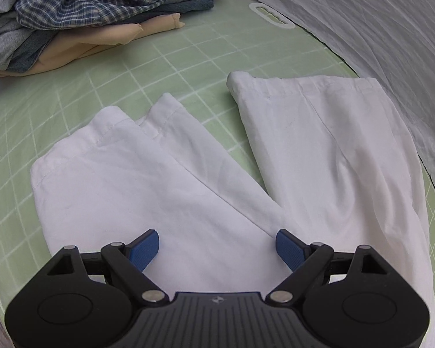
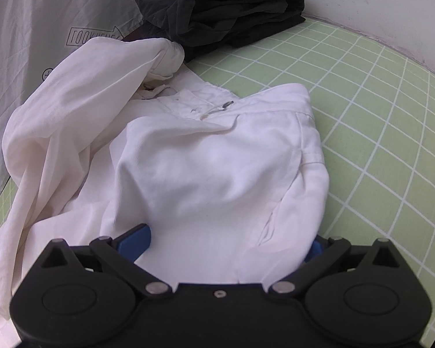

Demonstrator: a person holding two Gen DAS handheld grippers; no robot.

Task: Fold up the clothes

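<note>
White trousers lie on the green grid mat (image 1: 159,66). In the left wrist view the two legs spread apart, one leg (image 1: 116,179) at the left and the other leg (image 1: 333,145) at the right. My left gripper (image 1: 217,246) hovers open over the left leg near the crotch, nothing between its blue pads (image 1: 145,249). In the right wrist view the waist (image 2: 217,168) with its drawstring (image 2: 217,108) bulges up between the wide-apart jaws of my right gripper (image 2: 224,243). The cloth covers part of the right pad (image 2: 313,249).
A pile of unfolded clothes (image 1: 81,8), checked shirt on top, sits at the mat's far left. A folded black garment (image 2: 223,8) lies beyond the waistband. Off-white cloth (image 2: 72,110) is heaped left of the waist. A grey printed sheet (image 1: 362,14) borders the mat.
</note>
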